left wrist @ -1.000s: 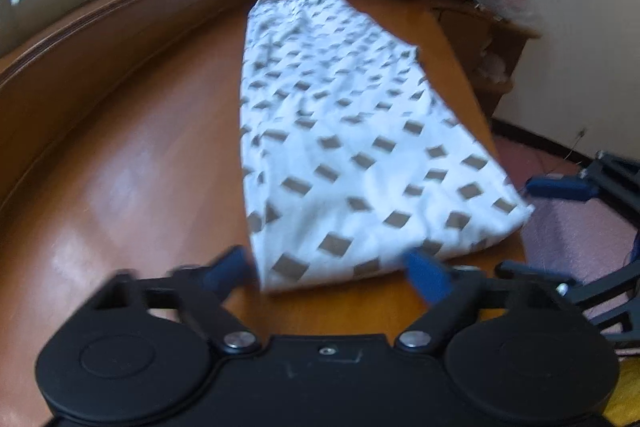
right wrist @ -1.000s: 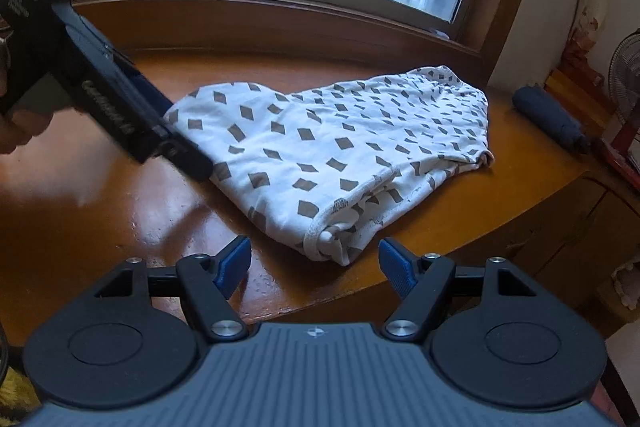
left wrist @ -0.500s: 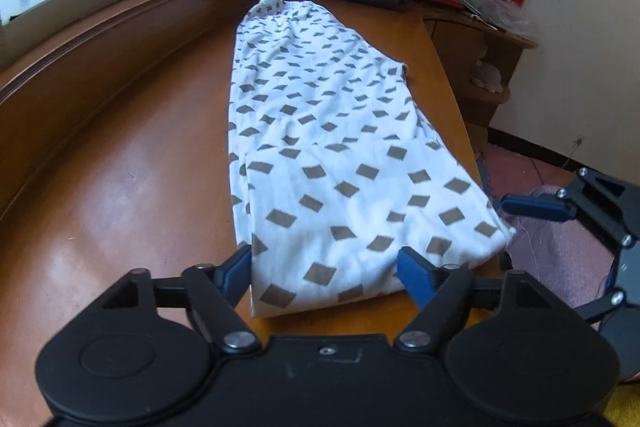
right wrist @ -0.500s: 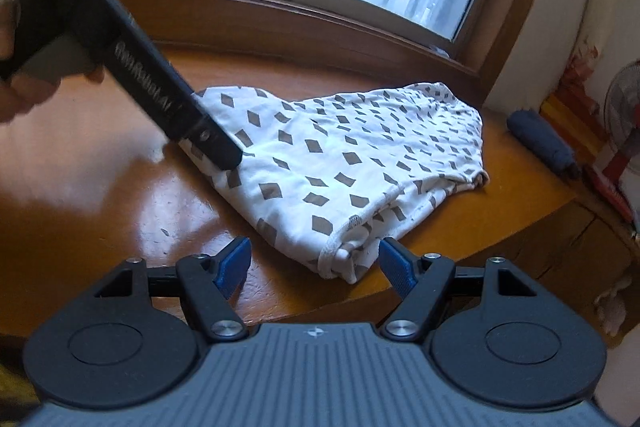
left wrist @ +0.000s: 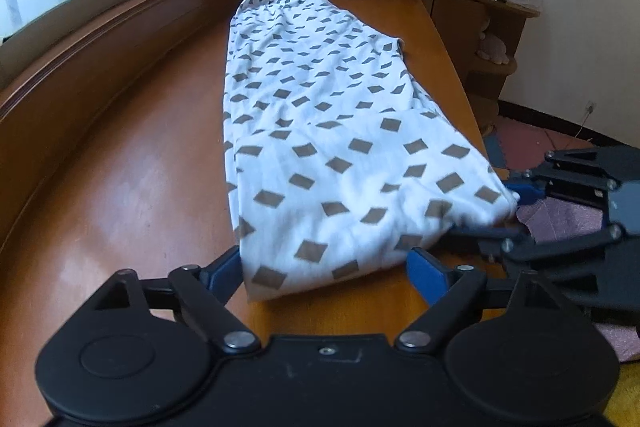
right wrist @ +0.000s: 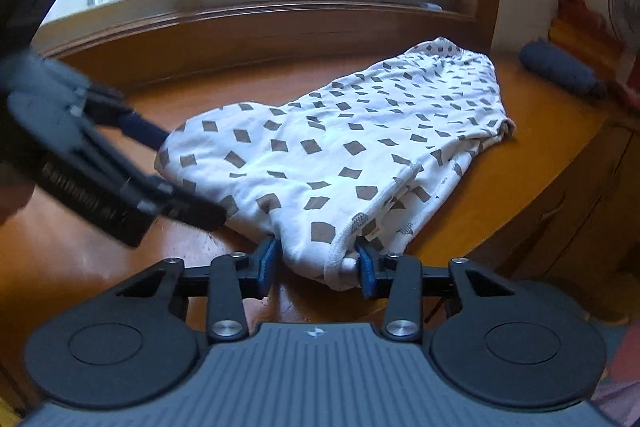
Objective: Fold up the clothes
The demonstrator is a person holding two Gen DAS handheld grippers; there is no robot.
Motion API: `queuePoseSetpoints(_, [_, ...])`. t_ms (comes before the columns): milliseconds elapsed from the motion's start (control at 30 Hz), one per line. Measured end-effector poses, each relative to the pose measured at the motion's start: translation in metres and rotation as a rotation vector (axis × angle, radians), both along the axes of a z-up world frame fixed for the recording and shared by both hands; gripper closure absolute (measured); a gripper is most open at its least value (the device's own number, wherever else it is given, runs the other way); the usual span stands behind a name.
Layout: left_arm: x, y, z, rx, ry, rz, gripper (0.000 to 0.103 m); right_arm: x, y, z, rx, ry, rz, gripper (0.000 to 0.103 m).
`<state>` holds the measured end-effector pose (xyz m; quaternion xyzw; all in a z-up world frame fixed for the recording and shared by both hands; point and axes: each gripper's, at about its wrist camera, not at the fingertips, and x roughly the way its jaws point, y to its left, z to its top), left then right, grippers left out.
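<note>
So the white garment with brown diamonds (left wrist: 320,131) is lying lengthwise on the wooden table (left wrist: 132,187) by the window, near edge bunched up a bit. The right gripper (right wrist: 316,263) has its blue pads clamped on the near hem corner, while the left gripper (left wrist: 324,275) is spread wide with the other near corner sitting loose between its fingers. There's a rolled dark blue umbrella (right wrist: 560,73) just past the far end
</note>
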<state>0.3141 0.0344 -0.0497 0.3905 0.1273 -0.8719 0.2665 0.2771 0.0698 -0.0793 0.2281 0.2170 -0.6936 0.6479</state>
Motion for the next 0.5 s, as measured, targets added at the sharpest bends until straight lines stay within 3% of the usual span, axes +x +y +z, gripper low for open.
queuePoseSetpoints(200, [0.009,0.007,-0.008,-0.055,-0.066,-0.017,0.017,-0.012,-0.001,0.014,-0.005,-0.123,-0.018,0.063])
queuePoseSetpoints(333, [-0.002,-0.004,-0.009,-0.049,-0.025,0.010,0.018,-0.014,-0.001,0.020,-0.007,-0.139,-0.002,0.062])
queuePoseSetpoints(367, [-0.005,-0.006,-0.007,-0.047,-0.010,0.021,0.022,-0.013,-0.002,0.021,-0.001,-0.127,0.009,0.061])
queuePoseSetpoints(400, [-0.008,-0.009,-0.004,-0.040,0.004,0.026,0.026,-0.011,-0.002,0.021,0.005,-0.108,0.019,0.057])
queuePoseSetpoints(500, [-0.013,-0.011,0.004,-0.033,0.035,0.033,0.027,-0.008,0.012,0.025,-0.025,0.019,0.054,0.029])
